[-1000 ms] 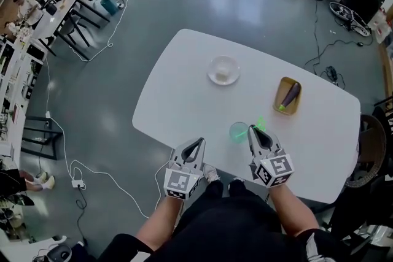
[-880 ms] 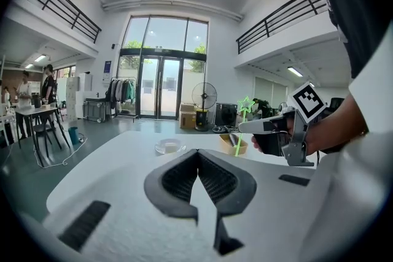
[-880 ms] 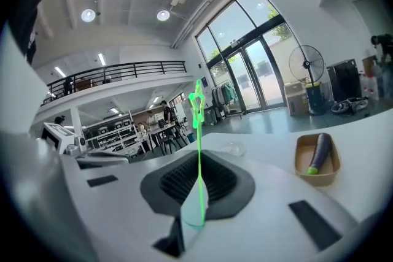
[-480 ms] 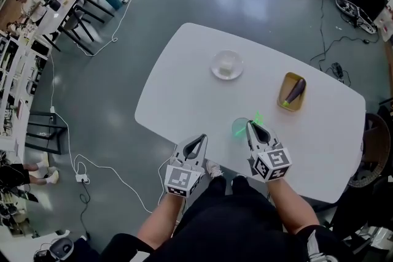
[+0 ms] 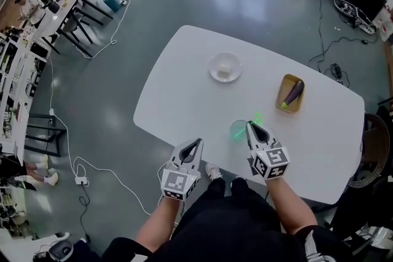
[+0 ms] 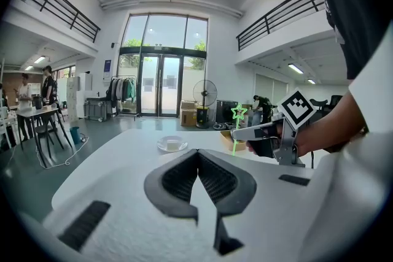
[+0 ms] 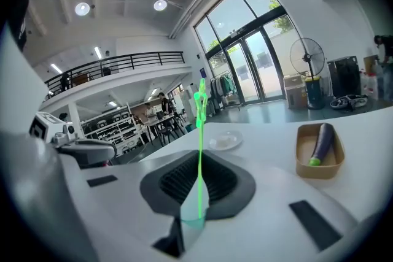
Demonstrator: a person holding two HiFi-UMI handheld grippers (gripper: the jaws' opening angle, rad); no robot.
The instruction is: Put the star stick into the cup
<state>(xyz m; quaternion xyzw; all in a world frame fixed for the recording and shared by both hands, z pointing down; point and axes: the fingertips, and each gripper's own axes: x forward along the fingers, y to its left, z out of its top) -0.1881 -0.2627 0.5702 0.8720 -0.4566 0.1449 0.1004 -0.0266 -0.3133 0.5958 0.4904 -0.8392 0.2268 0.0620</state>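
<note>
Star stick: upright, star on top, clenched low on its shaft by the right tongs; it is just beside the cup and not yet inside
Cup: green, mouth up, on the worktop close to the near edge, just left of the right tongs' tips
Left tongs: clenched on nothing, over the near edge, apart from the cup
Step in hand: probably bringing the shaft's lower end over the cup's mouth before lowering
Doing it well: keep the shaft vertical and centre its lower end over the mouth, then lower until the end is well below the rim; release only then
Risk at the rim: the cup looks light, so a shaft pressing sideways on the rim could tip or slide it; a straight descent avoids that
After release: the star end looks top-heavy, so the stick will likely lean on the wall; ease the tongs off slowly and lift clear without brushing the star
Spare help: the left tongs are free to steady the cup from its left side if it wobbles
Edges: the cup sits near the worktop's near edge, so a knock toward the person could send it off; any correcting nudge is safer made away from the body
Open room: bare worktop lies beyond and to the left of the cup
Plate: well apart, toward the far side
Tray: holds an eggplant, well apart to the right, out of the short path
</note>
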